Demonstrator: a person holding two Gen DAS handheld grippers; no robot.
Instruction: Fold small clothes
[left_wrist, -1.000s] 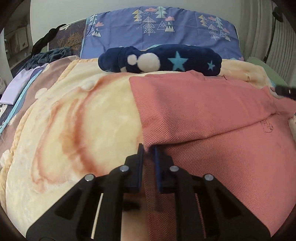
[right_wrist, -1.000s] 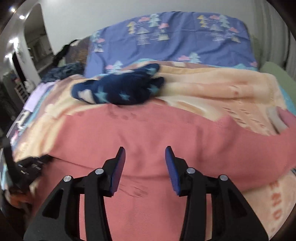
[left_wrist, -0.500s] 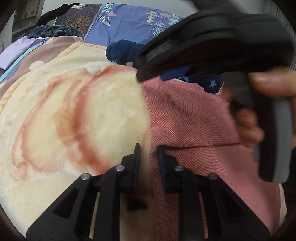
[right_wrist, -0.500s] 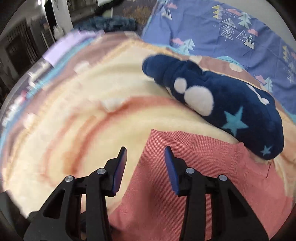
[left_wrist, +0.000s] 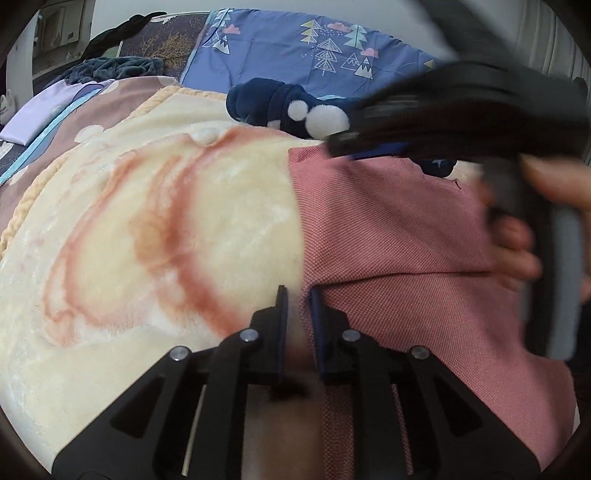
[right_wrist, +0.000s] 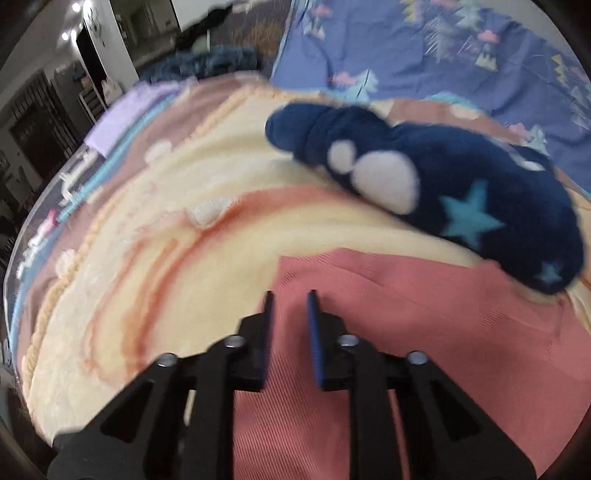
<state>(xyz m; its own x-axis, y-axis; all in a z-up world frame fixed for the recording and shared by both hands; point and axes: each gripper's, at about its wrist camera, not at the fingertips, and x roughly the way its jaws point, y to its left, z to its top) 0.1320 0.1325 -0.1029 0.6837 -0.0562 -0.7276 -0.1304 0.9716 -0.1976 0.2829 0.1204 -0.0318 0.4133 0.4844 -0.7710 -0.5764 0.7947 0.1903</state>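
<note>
The cream blanket carried the pink garment on its right, one fold laid, more folding seemingly left. The left gripper clamped its near-left edge. The right gripper, jaws just closing, still apart, hovered over the far-left corner.

Both wrist cameras look steeply down along their fingers, close above the bed. Both views share the pink garment, cream blanket and navy plush toy.
</note>
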